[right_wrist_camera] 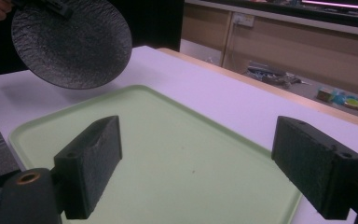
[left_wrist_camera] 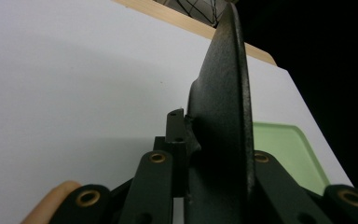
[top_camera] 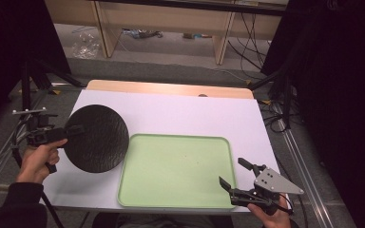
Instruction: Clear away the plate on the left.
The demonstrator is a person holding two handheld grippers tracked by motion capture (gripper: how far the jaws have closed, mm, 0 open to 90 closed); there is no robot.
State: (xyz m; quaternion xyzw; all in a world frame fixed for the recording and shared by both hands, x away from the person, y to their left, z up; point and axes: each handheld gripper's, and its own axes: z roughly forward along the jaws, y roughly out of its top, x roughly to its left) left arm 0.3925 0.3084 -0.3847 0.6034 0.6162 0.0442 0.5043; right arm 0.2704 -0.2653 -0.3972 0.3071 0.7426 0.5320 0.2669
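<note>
Low at the bottom right of the high view, the right gripper [top_camera: 235, 174] sits with its jaws wide apart and nothing between them, by the corner of the green tray [top_camera: 176, 190]; at the left the left gripper [top_camera: 74, 129] is clamped on the rim of the black plate [top_camera: 97, 138]; that plate is round, dark and bumpy, hanging over the white table [top_camera: 180, 111] beside the tray; the left hand [top_camera: 38, 159] wraps the handle.

Close up in the left gripper view, the plate [left_wrist_camera: 223, 107] stands on edge, pinched between the jaws.

Two black pads [right_wrist_camera: 91, 161] rise far apart in the right gripper view over the tray [right_wrist_camera: 177, 154]; the plate [right_wrist_camera: 72, 42] hangs tilted at the upper left.
</note>
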